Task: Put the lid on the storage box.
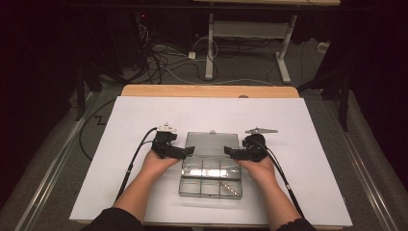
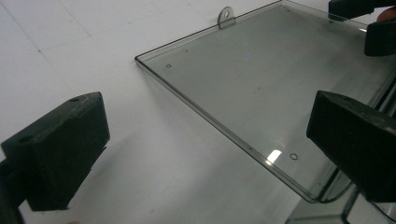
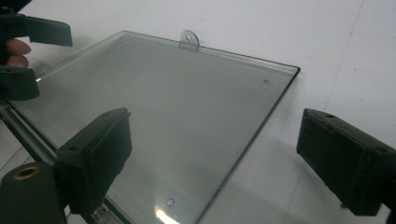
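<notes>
Your left tool (image 1: 188, 151) stands with its jaws apart at the left edge of the clear compartment box (image 1: 210, 177). The box lies mid-bench, its lid (image 1: 212, 143) folded back flat. Your right tool (image 1: 230, 153), jaws spread and empty, sits at the lid's right edge.

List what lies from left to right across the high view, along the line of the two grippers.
Bare white table cover → left gripper's cable → left gripper → open lid of the clear compartment box → right gripper → right gripper's cable → bare white cover again.
</notes>
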Demonstrator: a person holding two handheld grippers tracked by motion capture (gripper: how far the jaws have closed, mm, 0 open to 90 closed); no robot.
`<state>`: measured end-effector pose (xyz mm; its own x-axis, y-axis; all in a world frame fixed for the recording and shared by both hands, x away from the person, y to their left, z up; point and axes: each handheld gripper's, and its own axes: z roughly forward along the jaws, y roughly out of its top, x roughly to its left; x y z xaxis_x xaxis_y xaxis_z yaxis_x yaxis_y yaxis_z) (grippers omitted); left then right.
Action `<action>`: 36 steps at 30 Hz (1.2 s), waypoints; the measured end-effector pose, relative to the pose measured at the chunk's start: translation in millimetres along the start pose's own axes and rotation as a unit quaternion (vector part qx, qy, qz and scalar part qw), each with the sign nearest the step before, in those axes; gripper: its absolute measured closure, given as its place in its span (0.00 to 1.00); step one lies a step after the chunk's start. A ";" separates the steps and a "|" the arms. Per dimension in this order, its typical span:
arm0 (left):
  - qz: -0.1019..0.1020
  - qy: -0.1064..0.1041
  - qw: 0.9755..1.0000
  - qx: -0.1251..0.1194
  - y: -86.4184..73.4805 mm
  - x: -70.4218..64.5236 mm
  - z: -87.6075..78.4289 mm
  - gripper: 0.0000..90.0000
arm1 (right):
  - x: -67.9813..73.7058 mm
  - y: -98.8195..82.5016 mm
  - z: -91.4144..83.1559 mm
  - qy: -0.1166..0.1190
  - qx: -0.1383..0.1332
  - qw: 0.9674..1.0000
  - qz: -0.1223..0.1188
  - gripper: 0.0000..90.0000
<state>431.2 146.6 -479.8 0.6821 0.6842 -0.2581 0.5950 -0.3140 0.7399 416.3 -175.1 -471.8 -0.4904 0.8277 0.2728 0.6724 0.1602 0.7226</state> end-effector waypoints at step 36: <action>-0.012 -0.009 1.000 -0.005 -1.5 2.1 -2.7 0.00 | 0.8 1.3 -3.1 0.048 0.015 0.998 0.030 0.30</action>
<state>430.7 150.3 -479.8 0.6751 0.6791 -0.2882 0.6079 -0.2909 0.7388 415.1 -175.8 -468.7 -0.4989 0.7813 0.3750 0.7172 0.1293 0.6847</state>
